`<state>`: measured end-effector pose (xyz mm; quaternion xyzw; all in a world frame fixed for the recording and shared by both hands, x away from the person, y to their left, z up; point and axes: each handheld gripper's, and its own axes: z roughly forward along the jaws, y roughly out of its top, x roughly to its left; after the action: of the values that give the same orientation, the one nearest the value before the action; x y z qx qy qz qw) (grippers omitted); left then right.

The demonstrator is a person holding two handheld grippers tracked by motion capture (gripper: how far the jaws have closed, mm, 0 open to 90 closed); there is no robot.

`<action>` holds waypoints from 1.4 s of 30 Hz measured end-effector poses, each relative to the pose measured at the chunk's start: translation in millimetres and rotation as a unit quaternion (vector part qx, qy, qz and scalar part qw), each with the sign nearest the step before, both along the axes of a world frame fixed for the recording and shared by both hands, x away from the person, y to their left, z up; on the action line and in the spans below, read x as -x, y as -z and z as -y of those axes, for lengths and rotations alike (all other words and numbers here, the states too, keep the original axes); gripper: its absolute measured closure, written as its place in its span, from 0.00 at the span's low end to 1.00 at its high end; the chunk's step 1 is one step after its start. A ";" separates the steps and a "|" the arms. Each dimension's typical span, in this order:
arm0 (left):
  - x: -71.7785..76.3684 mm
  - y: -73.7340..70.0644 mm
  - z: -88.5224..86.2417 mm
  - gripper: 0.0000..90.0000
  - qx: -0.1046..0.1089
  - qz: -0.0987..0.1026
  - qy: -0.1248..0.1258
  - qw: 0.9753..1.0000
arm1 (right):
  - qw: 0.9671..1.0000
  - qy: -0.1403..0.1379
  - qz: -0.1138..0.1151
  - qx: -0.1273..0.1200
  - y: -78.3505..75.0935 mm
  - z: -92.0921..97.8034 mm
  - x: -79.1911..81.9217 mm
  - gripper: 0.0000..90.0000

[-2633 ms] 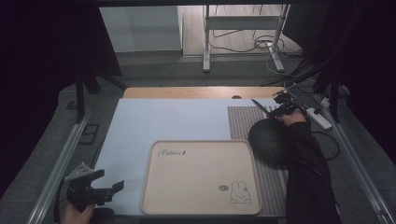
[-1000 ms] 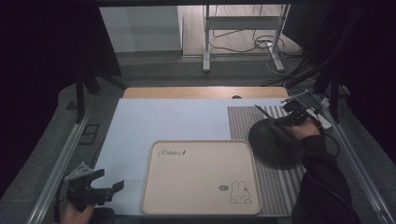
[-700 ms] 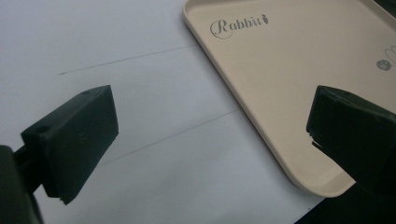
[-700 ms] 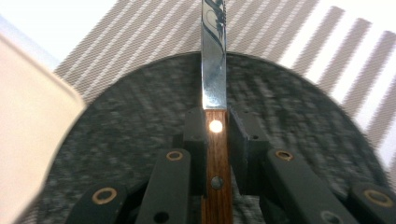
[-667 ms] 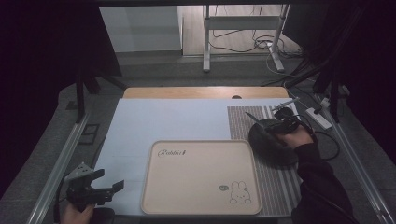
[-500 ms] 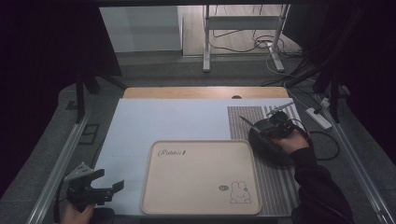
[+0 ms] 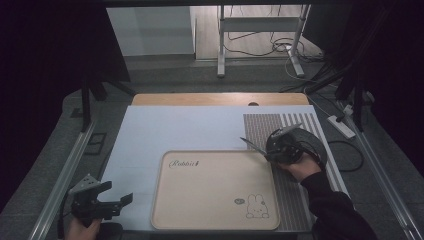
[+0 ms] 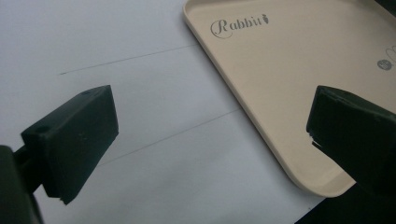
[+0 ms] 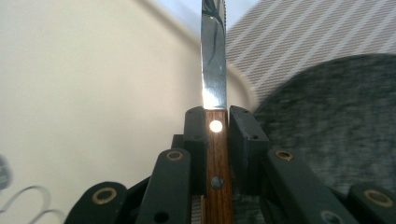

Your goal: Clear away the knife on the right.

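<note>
My right gripper (image 7: 274, 148) is shut on the wooden handle of a knife (image 9: 215, 154). Its steel blade (image 7: 253, 145) points left, over the far right corner of the beige tray (image 7: 210, 200). In the right gripper view the blade (image 9: 214, 56) stands straight up between the tray (image 9: 84, 93) and a dark grey round plate (image 9: 327, 126). That plate (image 7: 311, 144) lies on a striped mat (image 7: 265, 125) just behind the gripper. My left gripper (image 7: 118, 193) sits low at the near left, open and holding nothing, its jaws wide apart over the white sheet (image 8: 140, 93).
The tray (image 8: 289, 70) bears the word "Rabbit" and a small rabbit drawing (image 7: 257, 206). A white sheet (image 7: 185, 130) covers the tabletop, with a wooden strip (image 7: 220, 99) at its far edge. Metal rails (image 7: 65, 175) run along both sides. Cables and a power strip (image 7: 341, 125) lie on the floor.
My right gripper has carried the knife from the far right edge of the mat leftward and nearer, across the plate to the tray's far right corner. The left gripper has stayed put.
</note>
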<state>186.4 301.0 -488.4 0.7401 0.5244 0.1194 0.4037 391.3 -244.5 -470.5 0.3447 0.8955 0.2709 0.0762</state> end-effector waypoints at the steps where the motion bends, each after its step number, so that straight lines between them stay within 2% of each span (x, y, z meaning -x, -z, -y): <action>1: 0.0 0.0 0.1 0.02 0.000 0.000 0.000 1.000 | 1.000 -0.009 -0.001 0.000 0.8 -5.8 9.4 0.86; 10: -0.2 -0.2 0.5 0.02 -0.002 -0.001 0.000 1.000 | 1.000 -0.027 -0.007 -0.008 5.5 -25.3 44.4 0.86; 18: -0.4 -0.2 0.7 0.02 -0.003 0.000 0.000 1.000 | 0.999 -0.044 -0.012 -0.003 12.3 -46.3 66.3 0.86; 21: -0.6 -0.2 0.8 0.02 -0.003 -0.001 0.001 1.000 | 0.999 -0.047 -0.024 0.002 20.0 -53.3 68.2 0.86; 26: -0.9 -0.1 0.9 0.02 -0.003 -0.001 0.000 1.000 | 0.997 -0.057 -0.031 0.031 31.4 -60.9 69.1 0.85; 28: -0.8 -0.1 0.8 0.02 -0.003 -0.001 0.000 1.000 | 0.997 -0.060 -0.036 0.028 31.0 -61.0 68.4 0.83; 29: -0.7 -0.1 0.8 0.02 -0.003 -0.001 0.000 1.000 | 0.997 -0.059 -0.039 0.023 30.2 -60.3 67.8 0.78; 32: -0.8 -0.1 0.9 0.02 -0.004 -0.001 0.000 1.000 | 0.998 -0.058 -0.034 -0.008 20.1 -56.6 65.8 0.76; 34: -0.9 -0.1 1.1 0.02 -0.005 -0.001 0.001 1.000 | 0.997 -0.069 -0.024 -0.014 12.5 -58.3 66.6 0.88; 36: -1.0 -0.1 1.2 0.02 -0.004 -0.001 0.001 1.000 | 0.996 -0.093 -0.017 -0.010 9.2 -66.0 68.4 1.00; 38: -1.1 -0.1 1.3 0.02 -0.004 -0.001 0.001 1.000 | 0.993 -0.118 -0.028 0.001 11.5 -77.9 69.2 1.00; 40: -1.0 -0.1 1.3 0.02 -0.005 -0.001 0.001 1.000 | 0.989 -0.142 -0.025 0.025 17.8 -90.5 69.0 1.00; 42: -0.9 -0.1 1.1 0.02 -0.005 -0.001 0.001 1.000 | 0.987 -0.152 -0.023 0.045 24.7 -98.7 66.3 1.00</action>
<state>187.4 300.0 -488.4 0.7424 0.5239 0.1206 0.3998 324.9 -145.8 -495.2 0.2072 0.9502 0.2309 0.0295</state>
